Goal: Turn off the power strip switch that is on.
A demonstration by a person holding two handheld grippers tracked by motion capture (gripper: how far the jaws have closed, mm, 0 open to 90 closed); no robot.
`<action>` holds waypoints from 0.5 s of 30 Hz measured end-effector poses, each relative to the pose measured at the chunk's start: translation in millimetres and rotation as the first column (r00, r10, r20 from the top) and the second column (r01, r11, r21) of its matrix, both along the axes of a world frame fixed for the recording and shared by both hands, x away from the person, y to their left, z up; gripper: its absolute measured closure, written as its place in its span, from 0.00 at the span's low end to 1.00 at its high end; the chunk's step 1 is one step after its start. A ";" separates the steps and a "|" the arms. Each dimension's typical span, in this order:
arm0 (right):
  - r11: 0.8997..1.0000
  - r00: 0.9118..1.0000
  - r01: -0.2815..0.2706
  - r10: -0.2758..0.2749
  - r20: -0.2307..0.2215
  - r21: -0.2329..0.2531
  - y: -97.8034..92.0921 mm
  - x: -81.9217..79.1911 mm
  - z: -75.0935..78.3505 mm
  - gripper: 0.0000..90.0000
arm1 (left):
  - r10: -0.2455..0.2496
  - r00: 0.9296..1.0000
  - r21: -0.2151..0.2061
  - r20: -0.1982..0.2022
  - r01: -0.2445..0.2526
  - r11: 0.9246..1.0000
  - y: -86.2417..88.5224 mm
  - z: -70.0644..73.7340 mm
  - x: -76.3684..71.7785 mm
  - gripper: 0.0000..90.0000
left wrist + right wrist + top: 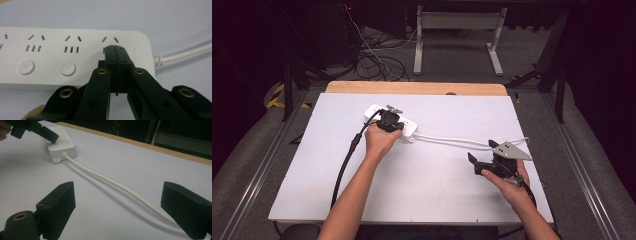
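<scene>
A white power strip [408,126] lies on the white table top [422,185], left of centre and towards the back. My left gripper [389,120] is over it, held in a hand. In the left gripper view its jaws are shut together with nothing between them, and the left gripper's tips [115,48] rest on the power strip [75,50] at its rightmost socket group. Two round white buttons [26,67] [68,68] sit under the other sockets. My right gripper [482,161] hangs open at the right, just above the strip's white cable [105,178].
The cable [452,141] runs right from the strip and loops back near the table's right edge. A wooden strip [412,88] borders the far edge. Beyond it the floor holds tangled cables [377,60] and a white table frame [457,30].
</scene>
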State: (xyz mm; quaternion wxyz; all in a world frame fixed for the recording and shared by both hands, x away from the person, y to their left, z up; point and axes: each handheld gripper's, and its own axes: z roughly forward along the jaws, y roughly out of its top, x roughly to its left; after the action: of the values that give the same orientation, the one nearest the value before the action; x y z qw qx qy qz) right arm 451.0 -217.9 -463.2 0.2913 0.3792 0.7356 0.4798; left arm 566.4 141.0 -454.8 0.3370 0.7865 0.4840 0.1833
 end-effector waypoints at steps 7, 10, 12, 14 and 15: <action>1.000 1.000 0.000 0.000 -0.002 0.001 -0.3 0.4 -0.2 0.14 | 0.051 0.998 -0.031 0.046 -0.050 0.998 16.4 -5.0 -2.1 1.00; 1.000 1.000 0.001 -0.001 -0.002 0.002 -0.5 0.7 -0.3 0.14 | 0.072 0.994 -0.057 0.080 -0.067 0.996 25.6 -2.2 -5.0 1.00; 1.000 1.000 0.001 -0.001 -0.002 0.001 -0.5 0.5 -0.3 0.14 | 0.078 0.991 -0.070 0.107 -0.071 0.995 30.8 2.7 -9.1 1.00; 1.000 1.000 0.002 -0.002 -0.002 0.001 -0.5 0.5 -0.2 0.14 | 0.083 0.987 -0.081 0.137 -0.072 0.994 35.3 8.8 -13.8 1.00; 1.000 1.000 0.002 -0.002 -0.002 0.002 -0.5 0.5 -0.1 0.14 | 0.082 0.985 -0.082 0.153 -0.070 0.994 37.2 12.3 -16.6 1.00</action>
State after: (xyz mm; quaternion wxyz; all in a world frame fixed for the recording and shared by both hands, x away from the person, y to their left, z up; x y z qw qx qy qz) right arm 451.5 -218.4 -463.3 0.2909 0.3807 0.7350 0.4798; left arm 549.8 178.2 -442.5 0.3963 0.7372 0.4926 0.2385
